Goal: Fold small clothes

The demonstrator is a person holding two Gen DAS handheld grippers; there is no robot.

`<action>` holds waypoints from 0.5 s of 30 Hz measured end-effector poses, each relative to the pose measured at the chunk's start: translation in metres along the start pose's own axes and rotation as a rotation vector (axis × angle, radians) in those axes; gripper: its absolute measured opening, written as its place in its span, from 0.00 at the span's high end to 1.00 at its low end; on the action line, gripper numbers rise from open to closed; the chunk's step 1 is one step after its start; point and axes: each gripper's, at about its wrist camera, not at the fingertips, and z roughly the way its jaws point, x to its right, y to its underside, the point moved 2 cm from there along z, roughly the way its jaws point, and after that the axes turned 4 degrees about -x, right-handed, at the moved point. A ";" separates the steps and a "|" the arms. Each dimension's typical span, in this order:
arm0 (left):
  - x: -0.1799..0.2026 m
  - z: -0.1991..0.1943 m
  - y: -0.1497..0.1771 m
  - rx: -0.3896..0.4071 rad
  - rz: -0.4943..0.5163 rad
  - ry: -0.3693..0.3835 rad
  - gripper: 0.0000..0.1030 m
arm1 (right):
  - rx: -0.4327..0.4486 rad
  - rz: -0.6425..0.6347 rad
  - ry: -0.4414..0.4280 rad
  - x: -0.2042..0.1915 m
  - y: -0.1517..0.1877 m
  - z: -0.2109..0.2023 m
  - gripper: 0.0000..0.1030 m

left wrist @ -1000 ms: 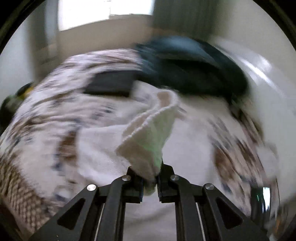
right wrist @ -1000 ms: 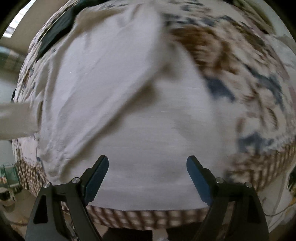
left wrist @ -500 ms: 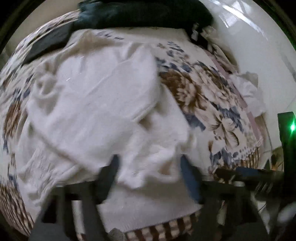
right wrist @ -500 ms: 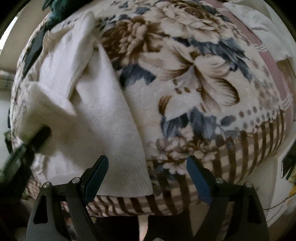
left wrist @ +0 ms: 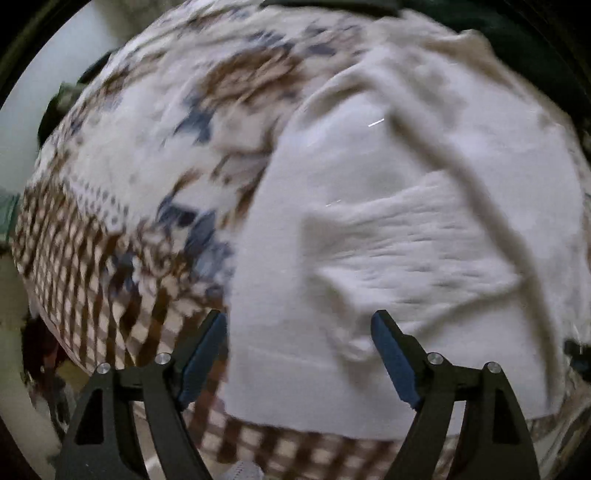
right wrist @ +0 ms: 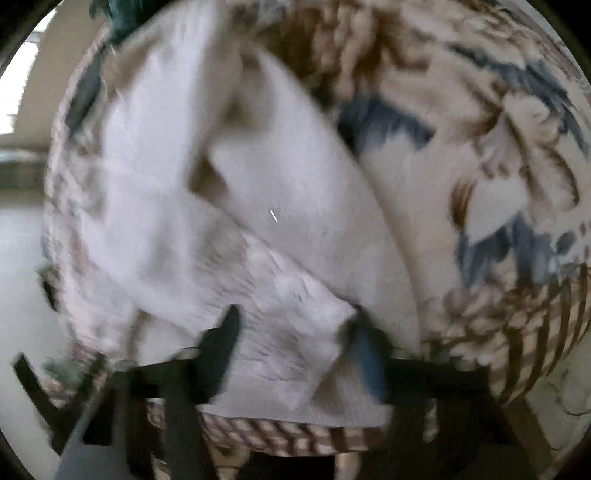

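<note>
A white knitted garment (left wrist: pixel 406 236) lies on a floral blanket (left wrist: pixel 155 155), with a ribbed sleeve folded across its body. My left gripper (left wrist: pixel 299 332) is open and empty over the garment's near hem. In the right wrist view the same garment (right wrist: pixel 258 206) lies left of centre, and its folded sleeve end reaches between the blurred fingers. My right gripper (right wrist: pixel 295 328) is open, with its jaws on either side of that sleeve end. Both views are motion-blurred.
The blanket's checked border (left wrist: pixel 92 280) hangs over the near edge, also seen in the right wrist view (right wrist: pixel 517 332). Dark clothes (left wrist: pixel 517 33) are piled at the far side. Pale floor (right wrist: pixel 18 258) lies to the left.
My left gripper let go of the sleeve, opened, and swung left over the hem. The sleeve now lies folded across the garment. My right gripper moved left to the sleeve end.
</note>
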 end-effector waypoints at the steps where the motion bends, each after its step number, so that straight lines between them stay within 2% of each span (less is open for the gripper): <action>1: -0.003 0.009 0.001 -0.008 -0.015 -0.003 0.23 | -0.001 -0.009 0.035 0.002 0.001 0.007 0.60; 4: -0.007 0.026 0.002 -0.023 -0.059 0.028 0.23 | -0.002 -0.020 0.079 -0.001 -0.001 0.012 0.60; 5: -0.006 0.029 0.001 0.003 -0.074 0.057 0.23 | -0.007 -0.017 0.090 -0.002 -0.002 0.011 0.60; 15: -0.005 0.033 0.005 -0.030 -0.061 0.140 0.20 | -0.057 -0.002 0.208 -0.041 -0.019 0.020 0.60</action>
